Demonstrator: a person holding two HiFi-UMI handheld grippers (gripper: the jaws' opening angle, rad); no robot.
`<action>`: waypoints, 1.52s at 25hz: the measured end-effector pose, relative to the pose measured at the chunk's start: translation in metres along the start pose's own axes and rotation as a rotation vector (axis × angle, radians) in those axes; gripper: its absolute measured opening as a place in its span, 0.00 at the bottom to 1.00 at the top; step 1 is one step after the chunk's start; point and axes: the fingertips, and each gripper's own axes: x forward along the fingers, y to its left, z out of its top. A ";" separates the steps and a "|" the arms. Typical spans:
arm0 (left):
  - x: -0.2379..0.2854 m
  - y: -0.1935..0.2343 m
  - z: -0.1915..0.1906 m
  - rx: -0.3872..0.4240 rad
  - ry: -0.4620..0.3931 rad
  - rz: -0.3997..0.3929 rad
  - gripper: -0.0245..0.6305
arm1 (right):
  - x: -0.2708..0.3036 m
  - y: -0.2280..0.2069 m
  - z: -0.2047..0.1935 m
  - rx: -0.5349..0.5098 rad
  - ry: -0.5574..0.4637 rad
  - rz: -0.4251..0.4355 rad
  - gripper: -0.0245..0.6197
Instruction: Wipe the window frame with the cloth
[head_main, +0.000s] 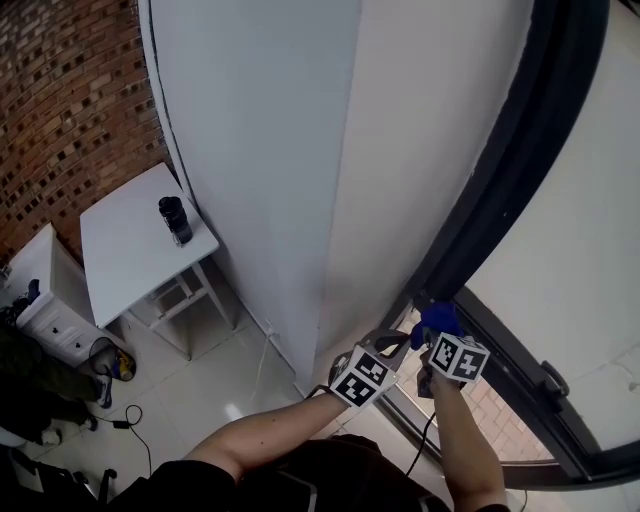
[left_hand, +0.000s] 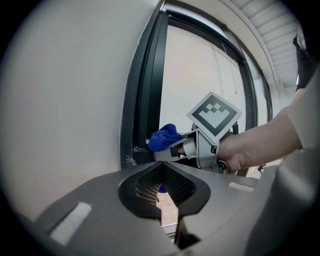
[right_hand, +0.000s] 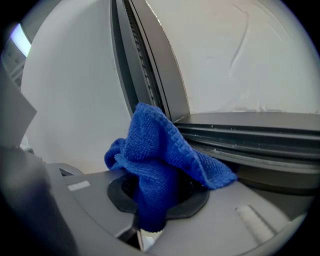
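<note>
A blue cloth (right_hand: 155, 165) is bunched in my right gripper (right_hand: 150, 210), which is shut on it. The cloth (head_main: 438, 320) is against the bottom corner of the black window frame (head_main: 500, 190), where the upright (right_hand: 145, 65) meets the bottom rail (right_hand: 250, 140). In the left gripper view the cloth (left_hand: 165, 137) sticks out of the right gripper (left_hand: 200, 145) beside the frame (left_hand: 147, 90). My left gripper (left_hand: 162, 192) is shut with nothing in it and hangs just left of the right one (head_main: 385, 345), near the white wall.
A white wall pillar (head_main: 280, 150) stands left of the window. Further left is a small white table (head_main: 130, 250) with a black bottle (head_main: 175, 220) on it, a white cabinet (head_main: 50, 310), and cables on the floor (head_main: 125, 420). A handle (head_main: 552, 380) sits on the lower frame.
</note>
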 end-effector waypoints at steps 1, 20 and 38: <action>-0.001 -0.001 0.000 -0.004 0.007 0.007 0.03 | -0.002 0.001 0.000 -0.002 0.003 0.000 0.16; -0.064 -0.019 0.003 0.008 0.006 -0.085 0.03 | -0.027 0.044 0.005 0.066 -0.051 -0.082 0.15; -0.043 -0.023 0.015 0.033 0.005 -0.161 0.03 | -0.009 0.021 0.038 -0.014 -0.050 -0.135 0.15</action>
